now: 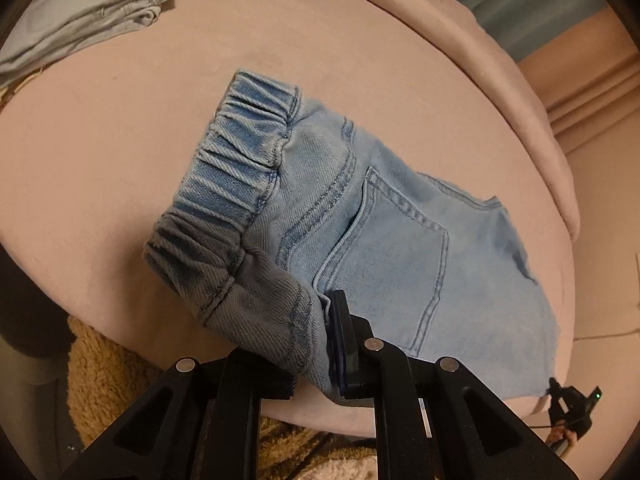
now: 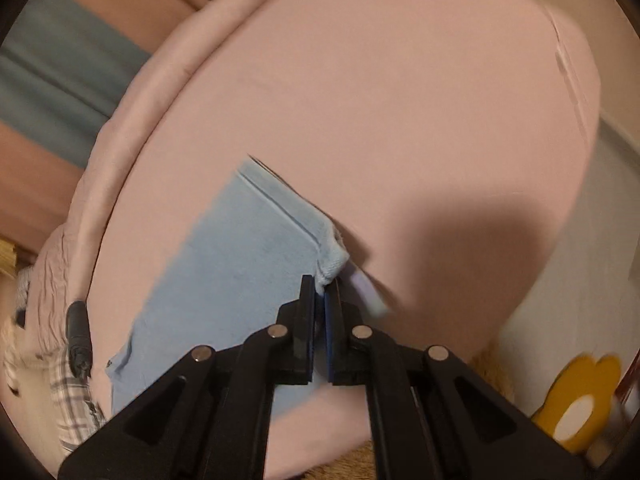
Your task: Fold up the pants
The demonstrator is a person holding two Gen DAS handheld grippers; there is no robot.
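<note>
While the left hand-held gripper (image 1: 320, 344) clamps the waistband corner of the pants (image 1: 380, 248), the right hand-held gripper (image 2: 320, 312) is clenched on a hem corner at the far end. The light denim lies flat across a round pink cushion (image 1: 120, 160), back pocket up. Both grippers tilt steeply downward, fingers low over the cloth. This looks like the start of a fold: next, both corners likely need lifting together and carrying evenly across, keeping the edges aligned.
</note>
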